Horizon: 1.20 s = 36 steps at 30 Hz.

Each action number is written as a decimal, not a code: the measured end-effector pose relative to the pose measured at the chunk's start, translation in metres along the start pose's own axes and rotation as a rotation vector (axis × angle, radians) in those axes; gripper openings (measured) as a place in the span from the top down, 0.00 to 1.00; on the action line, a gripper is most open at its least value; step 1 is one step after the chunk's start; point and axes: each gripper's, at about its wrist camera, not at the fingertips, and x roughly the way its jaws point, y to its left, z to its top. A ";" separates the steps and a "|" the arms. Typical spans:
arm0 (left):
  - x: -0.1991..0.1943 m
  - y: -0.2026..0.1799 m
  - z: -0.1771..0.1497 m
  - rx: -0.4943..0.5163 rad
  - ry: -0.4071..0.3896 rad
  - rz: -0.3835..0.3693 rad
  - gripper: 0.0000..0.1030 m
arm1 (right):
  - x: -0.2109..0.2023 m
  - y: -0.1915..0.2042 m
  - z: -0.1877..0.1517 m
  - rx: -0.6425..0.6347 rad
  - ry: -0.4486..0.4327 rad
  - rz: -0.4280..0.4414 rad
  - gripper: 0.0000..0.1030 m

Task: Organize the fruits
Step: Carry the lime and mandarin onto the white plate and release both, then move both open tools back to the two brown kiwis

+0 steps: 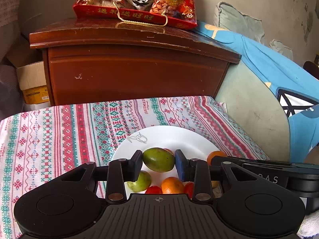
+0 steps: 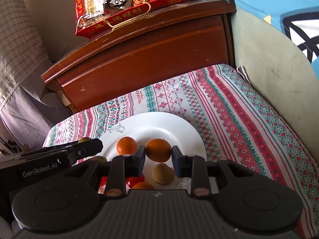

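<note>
Two grippers work over the white plate at lower centre: left gripper clamps a green fruit, right gripper clamps an orange; next, probably lift and sort.

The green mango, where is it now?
In the left wrist view, the green mango sits between the left gripper fingers, above the white plate, with a smaller green fruit and an orange just below it.

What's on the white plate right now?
White plate: oranges, green mango, green fruit, cherry tomatoes, brownish fruit. The grippers hide its near part.
</note>
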 end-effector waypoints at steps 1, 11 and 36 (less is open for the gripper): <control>0.003 -0.002 -0.001 0.003 0.006 -0.004 0.69 | 0.001 -0.001 0.000 0.001 0.002 0.000 0.72; 0.007 -0.013 -0.003 0.029 0.015 -0.031 0.62 | 0.001 0.001 0.002 0.009 0.007 0.009 0.69; -0.081 0.055 0.002 -0.175 -0.034 0.152 0.54 | -0.026 0.078 -0.032 -0.237 0.060 0.189 0.63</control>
